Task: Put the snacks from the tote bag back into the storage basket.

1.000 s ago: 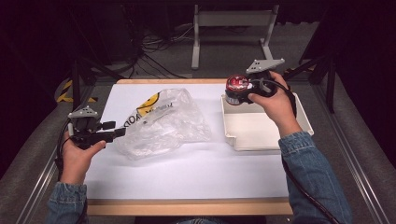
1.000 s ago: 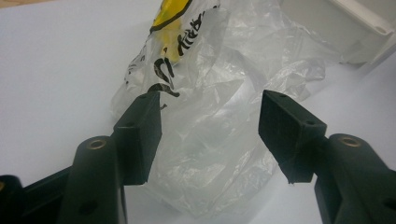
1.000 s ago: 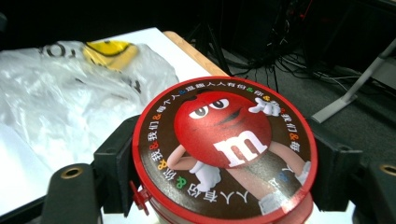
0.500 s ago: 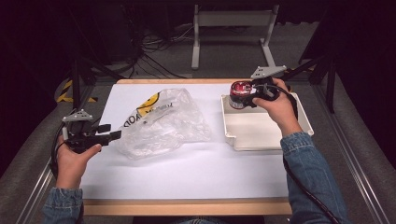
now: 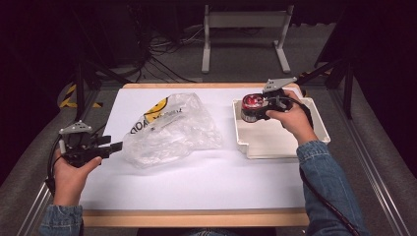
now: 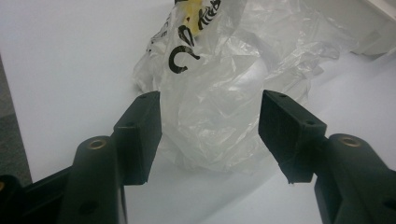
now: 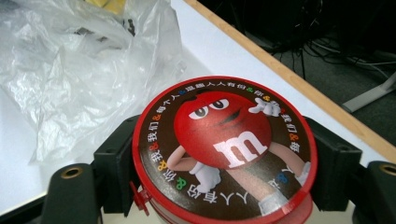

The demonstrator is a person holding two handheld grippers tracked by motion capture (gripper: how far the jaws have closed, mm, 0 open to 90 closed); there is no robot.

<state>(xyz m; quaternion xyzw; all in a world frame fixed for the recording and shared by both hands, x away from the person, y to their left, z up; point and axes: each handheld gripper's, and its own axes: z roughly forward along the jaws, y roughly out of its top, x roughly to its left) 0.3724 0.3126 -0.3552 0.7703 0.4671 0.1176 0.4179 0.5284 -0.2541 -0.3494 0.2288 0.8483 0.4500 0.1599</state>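
Note:
A round candy tub [image 7: 224,149] with a red lid showing a red cartoon figure sits between the jaws of my right gripper [image 7: 224,163], which is shut on it. In the high view the tub [image 5: 252,107] is held upright over the far left part of a white tray [image 5: 314,129], with my right gripper [image 5: 255,109] pointing left. A crumpled clear plastic bag [image 5: 169,130] with yellow and black print lies on the white table top. My left gripper [image 5: 114,146] is open just left of the bag [image 6: 219,107], its jaws apart with nothing between the pads.
The white table sheet [image 5: 196,182] has a wooden edge [image 5: 196,217] at the front and another at the back. Metal rails run along both sides. A white stand [image 5: 243,34] and cables lie on the dark floor beyond the table.
My right gripper has come down and slightly right with the tub, toward the tray. My left gripper has shifted only slightly, staying beside the bag.

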